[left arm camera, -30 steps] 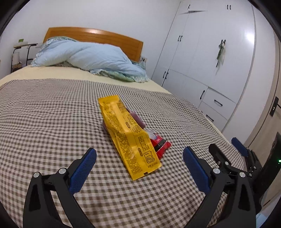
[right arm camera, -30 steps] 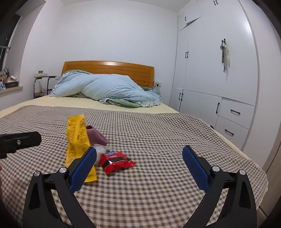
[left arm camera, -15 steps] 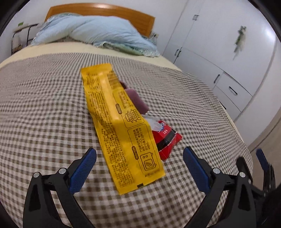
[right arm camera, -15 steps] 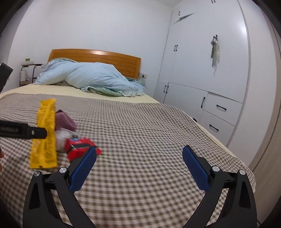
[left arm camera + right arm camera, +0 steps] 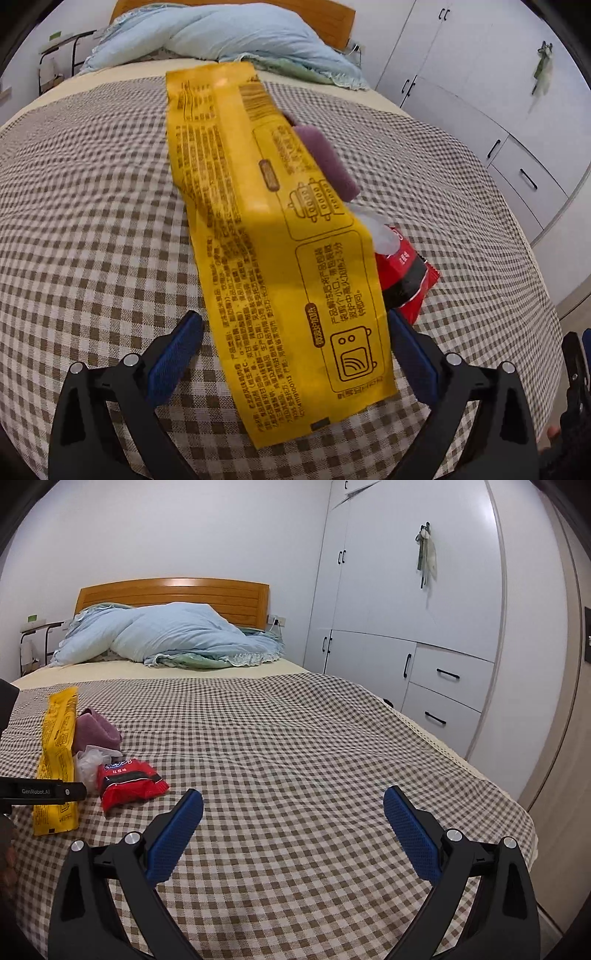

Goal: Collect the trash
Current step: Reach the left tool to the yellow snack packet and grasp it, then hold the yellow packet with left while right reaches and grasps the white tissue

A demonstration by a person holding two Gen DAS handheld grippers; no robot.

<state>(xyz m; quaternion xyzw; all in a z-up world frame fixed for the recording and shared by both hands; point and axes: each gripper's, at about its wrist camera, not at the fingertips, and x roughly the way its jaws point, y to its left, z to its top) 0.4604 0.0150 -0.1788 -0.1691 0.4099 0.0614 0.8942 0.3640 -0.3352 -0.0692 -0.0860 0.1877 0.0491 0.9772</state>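
The wide-open left hand-held gripper [image 5: 293,354] straddles the long yellow plastic wrapper [image 5: 273,258]; closing may pinch the checked bedspread [image 5: 92,221] underneath too.

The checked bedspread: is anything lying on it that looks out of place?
Yes. A small litter pile sits on the checked bedspread: a long yellow wrapper, a red snack packet, crumpled clear plastic and a purple cloth, bunched together. The left gripper hangs open over the wrapper.

Both grippers: blk frames, silver screws, blue textured pads [image 5: 173,834] on jaws.
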